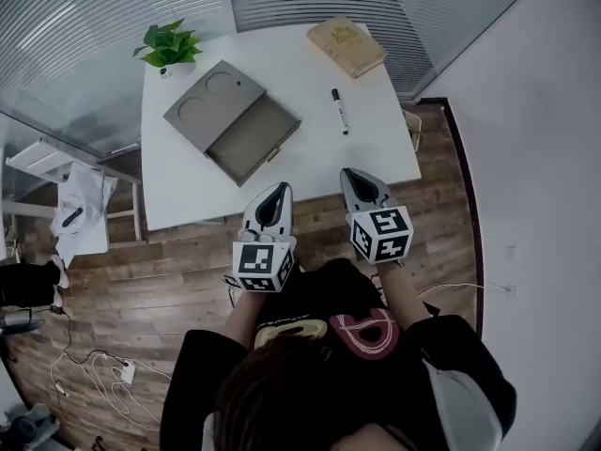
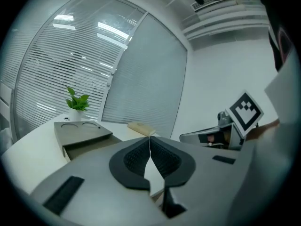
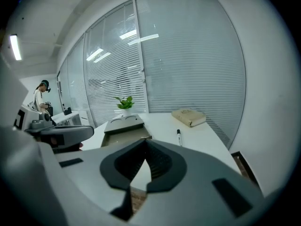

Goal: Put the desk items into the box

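Head view: the counter [image 1: 310,163] carries a box, lid, pen, book and plant; both grippers are at its near edge.
Box [image 1: 246,141]: grey, open; sits left of centre. The tray shows nothing inside.
Lid [image 1: 214,101]: has two round recesses; lies against the far side of the box and leaves the tray uncovered.
Pen [image 1: 339,111]: lies on the bare counter to the right of the box, apart from it.
Book [image 1: 346,46]: lies at the far right corner, well apart from the box.
Plant [image 1: 170,45]: stands at the far left corner, behind the lid. Whether it counts as a desk item cannot be told.
Left gripper [image 1: 278,192]: jaws together, nothing between them; points toward the box.
Right gripper [image 1: 355,178]: jaws together, empty; beside the left gripper, roughly in line with the pen.
Done: no item is in the box, so the task appears to be at its start.
Remaining: the pen and book, possibly also the plant, are to be picked up and placed in the tray.
Step in hand: judged to be the approach to the counter; no item is touched.
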